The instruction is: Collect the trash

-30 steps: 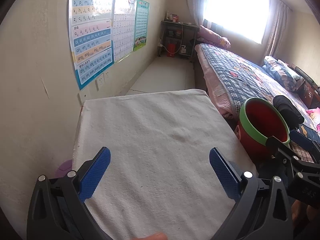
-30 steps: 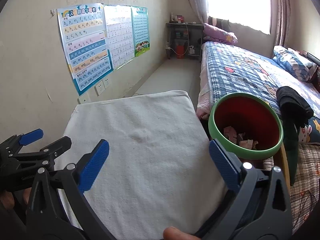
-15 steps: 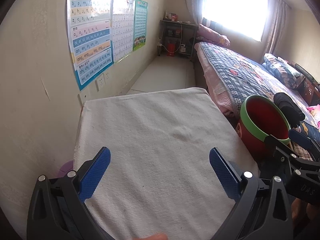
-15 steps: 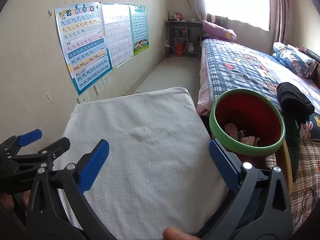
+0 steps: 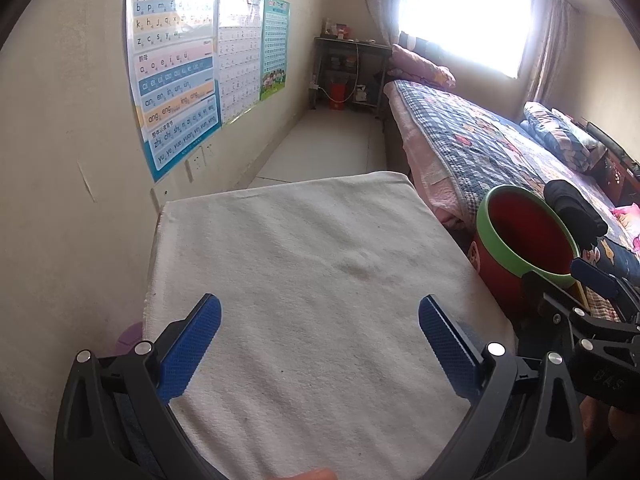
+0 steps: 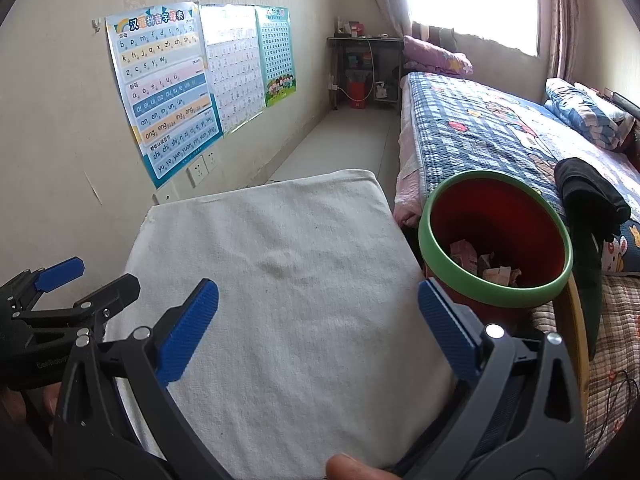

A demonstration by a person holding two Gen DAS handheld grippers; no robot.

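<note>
Both the left gripper [image 5: 320, 334] and right gripper [image 6: 318, 320] hold their ribbed blue jaws wide apart and empty over the nubby white cloth-covered surface [image 6: 280, 280], with crumpled paper trash [image 6: 486, 266] inside the round, green-rimmed red bin [image 6: 496, 298] just right of the right jaws.

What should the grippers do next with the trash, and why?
Probably just pull back and finish: the white cloth-covered table shows no trash, crumpled paper scraps already lie in the red bin, and both the left gripper and right gripper are open, empty.

Matt, slightly rough white cloth [image 5: 320, 300]; smooth plastic bin [image 6: 496, 240] with crumpled paper [image 6: 484, 262].
</note>
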